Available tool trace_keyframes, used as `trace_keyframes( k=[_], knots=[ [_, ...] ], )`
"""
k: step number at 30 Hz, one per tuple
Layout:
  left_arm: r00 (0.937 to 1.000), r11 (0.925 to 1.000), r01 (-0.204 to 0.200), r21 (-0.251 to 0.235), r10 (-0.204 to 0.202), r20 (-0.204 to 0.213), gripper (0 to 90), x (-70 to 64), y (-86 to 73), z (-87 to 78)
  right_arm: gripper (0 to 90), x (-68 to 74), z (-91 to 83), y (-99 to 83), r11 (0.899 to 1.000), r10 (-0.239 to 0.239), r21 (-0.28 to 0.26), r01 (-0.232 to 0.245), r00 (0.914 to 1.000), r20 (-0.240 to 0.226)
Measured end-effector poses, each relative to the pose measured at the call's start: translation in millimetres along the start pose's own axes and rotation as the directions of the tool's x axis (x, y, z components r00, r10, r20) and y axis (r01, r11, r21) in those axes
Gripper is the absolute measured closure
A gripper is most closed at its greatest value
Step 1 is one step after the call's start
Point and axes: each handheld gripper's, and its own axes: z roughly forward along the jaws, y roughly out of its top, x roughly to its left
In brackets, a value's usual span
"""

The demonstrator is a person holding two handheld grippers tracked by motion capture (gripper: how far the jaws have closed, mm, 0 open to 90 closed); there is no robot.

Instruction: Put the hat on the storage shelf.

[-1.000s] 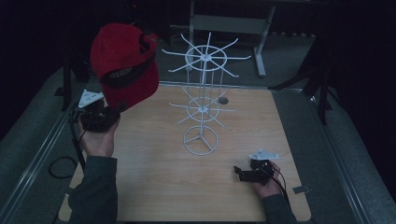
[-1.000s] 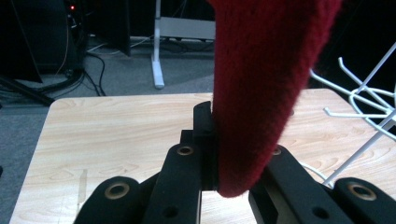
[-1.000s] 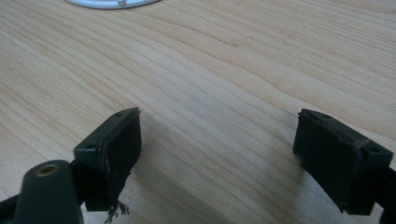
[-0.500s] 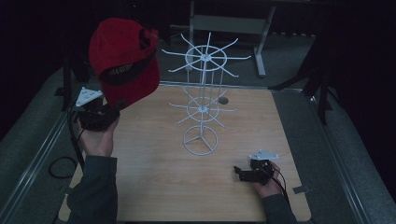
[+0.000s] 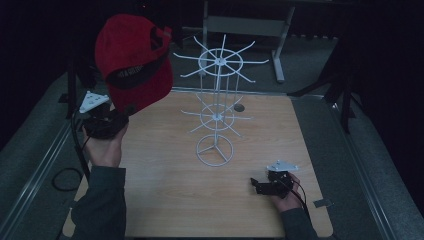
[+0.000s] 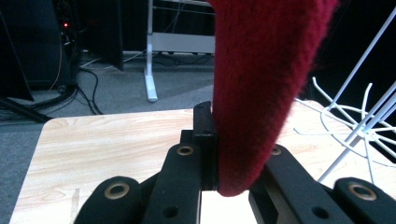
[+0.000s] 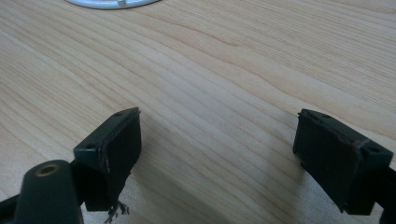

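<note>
Wooden table point(image 5: 170, 200) – white wire rack point(image 5: 216, 107) stands mid-table. Red cap point(image 5: 132, 60) held up left of rack, above table's left edge, clamped by left gripper point(image 5: 107, 120). Right gripper point(image 5: 256, 185) low on table – jaws wide apart, holding nothing.

The wire rack point(image 5: 216, 107) stands on the table point(image 5: 165, 200), toward its far middle. The cap point(image 5: 132, 62) hangs in the air left of the rack, above the left gripper point(image 5: 116, 116) at the table's left edge. The right gripper point(image 5: 257, 186) rests near the front right, before the rack's base.
</note>
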Motion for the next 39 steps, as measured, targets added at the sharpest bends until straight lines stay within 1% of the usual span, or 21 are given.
trace_keyframes(
  k=[6,13,14,20,25,29,39],
  knots=[
    [0.9999,0.9999,-0.002,-0.017,0.002,0.015,85.6,-4.0,3.6,-1.8,15.1,0.0,0.0,0.0,1.0,0.0,0.0,0.0,1.0,0.0],
    [0.9994,0.9997,-0.006,-0.026,0.007,0.033,85.6,-5.2,4.6,-3.4,15.1,0.0,0.0,0.0,1.0,0.0,0.0,0.0,1.0,0.0],
    [0.9991,0.9995,-0.015,-0.028,0.016,0.039,85.6,-5.8,4.6,-4.0,15.1,0.0,0.0,0.0,1.0,0.0,0.0,0.0,1.0,0.0],
    [0.9982,0.9991,-0.03,-0.031,0.032,0.051,85.6,-8.8,4.3,-5.0,15.1,0.0,0.0,0.0,1.0,0.0,0.0,0.0,1.0,0.0],
    [0.9975,0.9987,-0.038,-0.034,0.04,0.057,85.6,-10.2,4.1,-5.9,15.1,0.0,0.0,0.0,1.0,0.0,0.0,0.0,1.0,0.0],
    [0.9963,0.9984,-0.04,-0.04,0.042,0.074,85.6,-11.8,4.0,-7.6,15.1,0.0,0.0,0.0,1.0,0.0,0.0,0.0,1.0,0.0],
    [0.9947,0.9975,-0.062,-0.035,0.064,0.081,85.6,-16.7,2.2,-7.6,15.2,0.0,0.0,0.0,1.0,0.0,0.0,0.0,1.0,0.0]
  ],
)
